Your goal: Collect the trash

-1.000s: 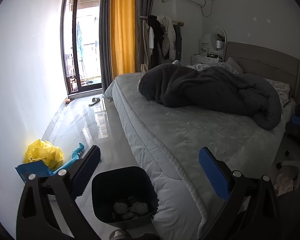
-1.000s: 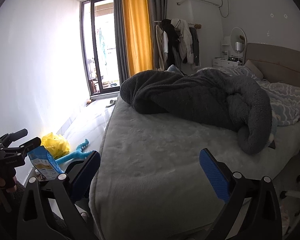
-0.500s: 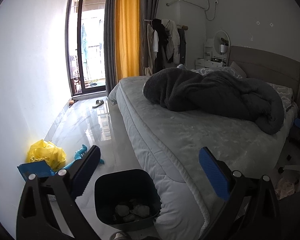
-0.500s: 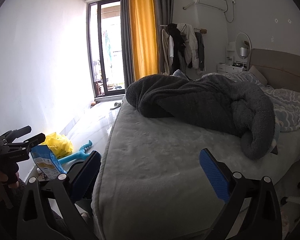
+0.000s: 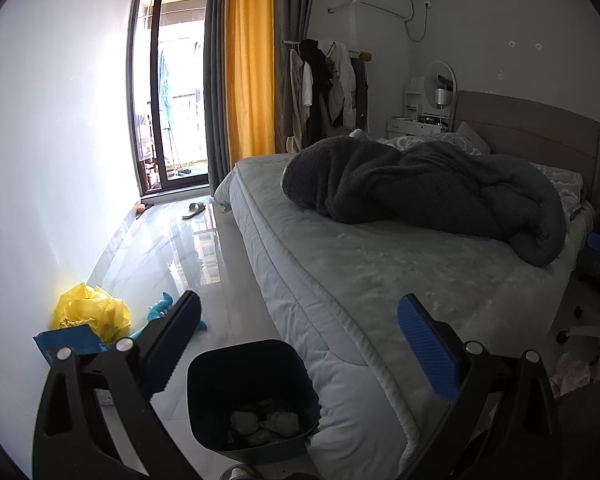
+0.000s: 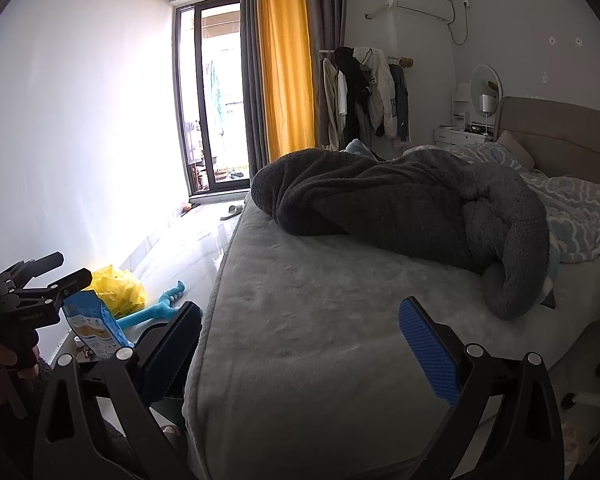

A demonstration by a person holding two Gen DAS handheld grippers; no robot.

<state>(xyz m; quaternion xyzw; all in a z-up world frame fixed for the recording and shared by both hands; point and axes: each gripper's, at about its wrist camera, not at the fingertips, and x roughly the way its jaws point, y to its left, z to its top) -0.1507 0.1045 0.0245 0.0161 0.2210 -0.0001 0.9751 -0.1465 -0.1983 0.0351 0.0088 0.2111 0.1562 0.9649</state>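
A glossy marble floor (image 5: 167,248) is running beside the bed (image 5: 380,280); both tongs, left (image 5: 300,344) and right (image 6: 300,344), are hanging spread and empty, a dark bin (image 5: 251,392) sitting lower centre.

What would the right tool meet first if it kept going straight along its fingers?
Most likely the grey bed: the open right tool points across the mattress top, with the dark blanket farther along. Depth is uncertain.
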